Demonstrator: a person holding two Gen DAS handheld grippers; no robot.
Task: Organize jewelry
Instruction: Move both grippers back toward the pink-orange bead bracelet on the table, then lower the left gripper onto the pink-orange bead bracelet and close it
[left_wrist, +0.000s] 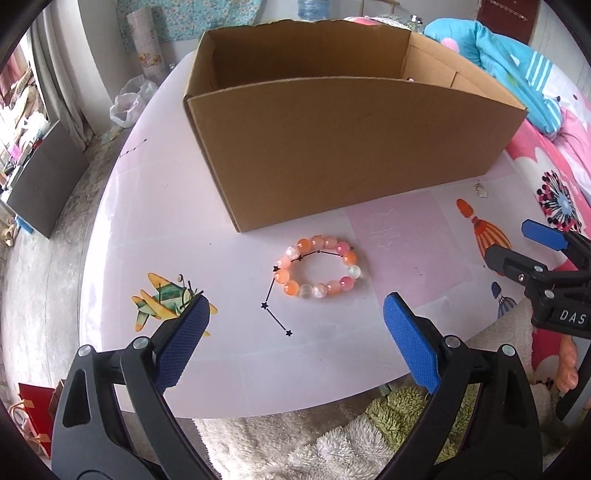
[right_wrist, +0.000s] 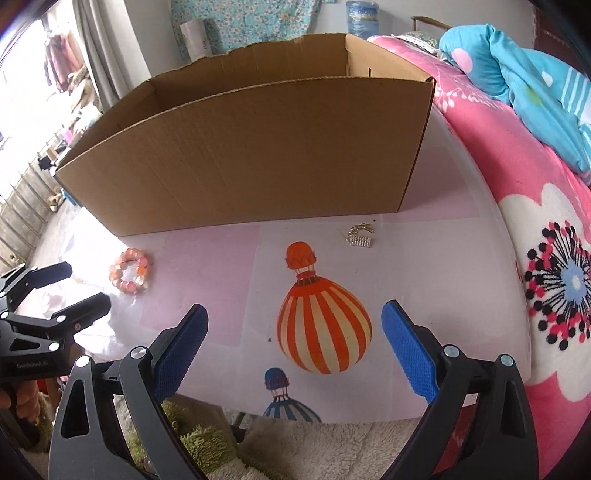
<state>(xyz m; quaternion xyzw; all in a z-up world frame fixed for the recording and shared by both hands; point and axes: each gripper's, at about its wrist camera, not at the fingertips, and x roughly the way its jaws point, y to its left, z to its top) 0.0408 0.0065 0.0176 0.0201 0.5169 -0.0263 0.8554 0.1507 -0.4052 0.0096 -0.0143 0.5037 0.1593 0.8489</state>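
Cardboard fills the upper half of both views: the open box (left_wrist: 325, 147) stands on the table (left_wrist: 221, 369), and what I must sort lies in front of it. The bracelet (left_wrist: 319, 267), orange and pink beads in a ring, rests flat near the centre of the left wrist view, just below the box's front wall. My left gripper (left_wrist: 295, 339) hangs below it in the frame, jaws spread wide with nothing between them and not touching it. In the right wrist view a small silvery chain (right_wrist: 361, 236) with a clasp piece lies near the box's lower right corner, above the printed balloon. My right gripper (right_wrist: 295, 347) is also wide open and empty, well short of the chain.

I judge the step in hand to be the reach for a pick, one piece per gripper. For the bracelet I would set one pad inside the ring and one outside, pinching a single run of beads, since round beads may roll out of a grip across the whole ring. The chain is thin and flat on the table, so I would come down steeply, pads touching the surface on both sides of the clasp piece, then close slowly. Both lifts must clear the front wall before I release.
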